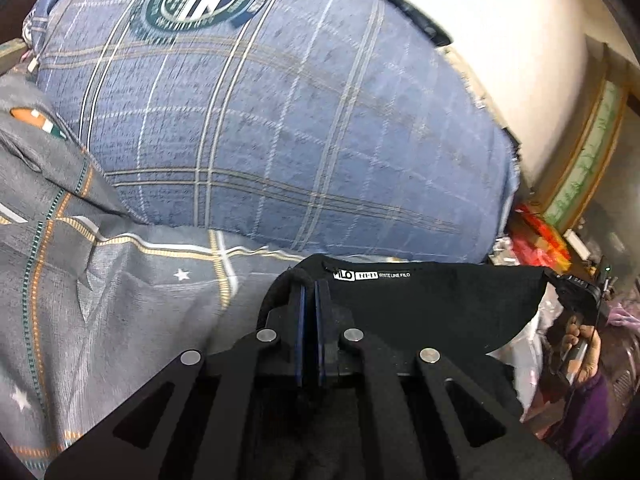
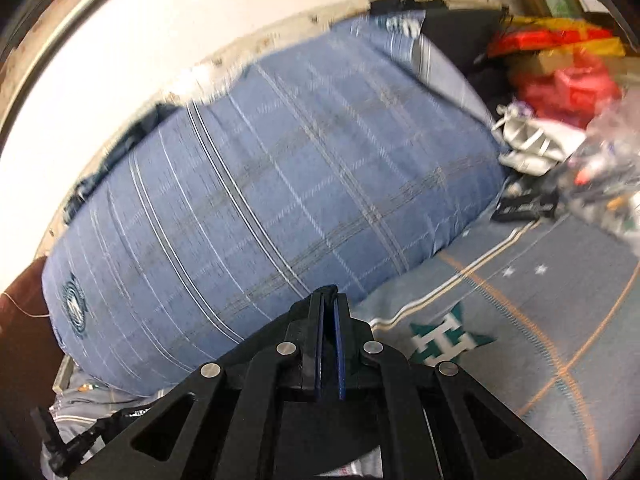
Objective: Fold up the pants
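Note:
The black pants point(image 1: 432, 304) hang stretched between both grippers above the bed, waistband uppermost with a white printed label. My left gripper point(image 1: 310, 286) is shut on the left end of the waistband, black cloth bunched around its blue-edged fingers. At the right edge of the left wrist view, the other gripper point(image 1: 576, 288) pinches the far end of the waistband, held by a person's hand point(image 1: 580, 348). In the right wrist view my right gripper point(image 2: 329, 294) is shut on a fold of the black pants point(image 2: 296, 316), which drape down to its left.
A big blue checked pillow point(image 1: 280, 120) fills the space ahead, against a white wall point(image 1: 500, 40). Under it lies a grey bedsheet point(image 2: 520, 320) with stars and orange lines. Red bags point(image 2: 568, 80), plastic wrap and small clutter point(image 2: 600, 176) crowd the bed's right side.

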`<state>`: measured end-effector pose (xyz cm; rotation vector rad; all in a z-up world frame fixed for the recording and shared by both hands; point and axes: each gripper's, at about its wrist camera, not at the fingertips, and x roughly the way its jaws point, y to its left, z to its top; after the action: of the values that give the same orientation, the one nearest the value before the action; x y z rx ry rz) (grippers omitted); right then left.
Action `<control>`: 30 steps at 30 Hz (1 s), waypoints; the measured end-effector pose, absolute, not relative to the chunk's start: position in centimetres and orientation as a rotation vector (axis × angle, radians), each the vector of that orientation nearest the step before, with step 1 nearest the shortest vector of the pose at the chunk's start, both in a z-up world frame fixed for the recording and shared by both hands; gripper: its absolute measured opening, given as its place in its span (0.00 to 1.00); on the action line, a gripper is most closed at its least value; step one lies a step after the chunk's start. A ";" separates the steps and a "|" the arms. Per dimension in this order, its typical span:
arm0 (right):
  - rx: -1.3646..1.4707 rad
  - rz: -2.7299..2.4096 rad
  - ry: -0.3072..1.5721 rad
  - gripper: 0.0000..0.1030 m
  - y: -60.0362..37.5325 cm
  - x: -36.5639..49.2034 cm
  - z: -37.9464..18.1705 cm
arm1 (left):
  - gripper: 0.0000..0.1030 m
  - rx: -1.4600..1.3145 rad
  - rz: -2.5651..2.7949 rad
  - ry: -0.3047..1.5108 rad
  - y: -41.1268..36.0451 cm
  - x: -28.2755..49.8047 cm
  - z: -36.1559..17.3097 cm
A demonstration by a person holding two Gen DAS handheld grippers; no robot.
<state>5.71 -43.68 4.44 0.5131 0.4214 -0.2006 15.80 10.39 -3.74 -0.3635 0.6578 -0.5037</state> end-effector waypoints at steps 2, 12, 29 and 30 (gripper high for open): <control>0.520 -0.200 0.404 0.03 -44.3 3.3 5.2 | 0.03 -0.366 -0.509 0.637 10.7 14.1 -3.3; 0.641 -0.190 0.494 0.03 -47.7 -3.2 2.0 | 0.02 -0.461 -0.473 0.610 13.5 8.6 -3.2; 0.471 -0.151 0.537 0.03 -44.1 3.1 3.8 | 0.02 -0.524 -0.442 0.620 15.9 8.8 -4.2; 0.462 -0.161 0.564 0.03 -44.5 1.8 2.6 | 0.02 -0.512 -0.436 0.646 15.8 8.8 -4.6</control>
<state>1.85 -44.51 2.55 0.4616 0.5643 -0.1610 8.82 15.81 -4.58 -0.5120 0.6456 -0.4362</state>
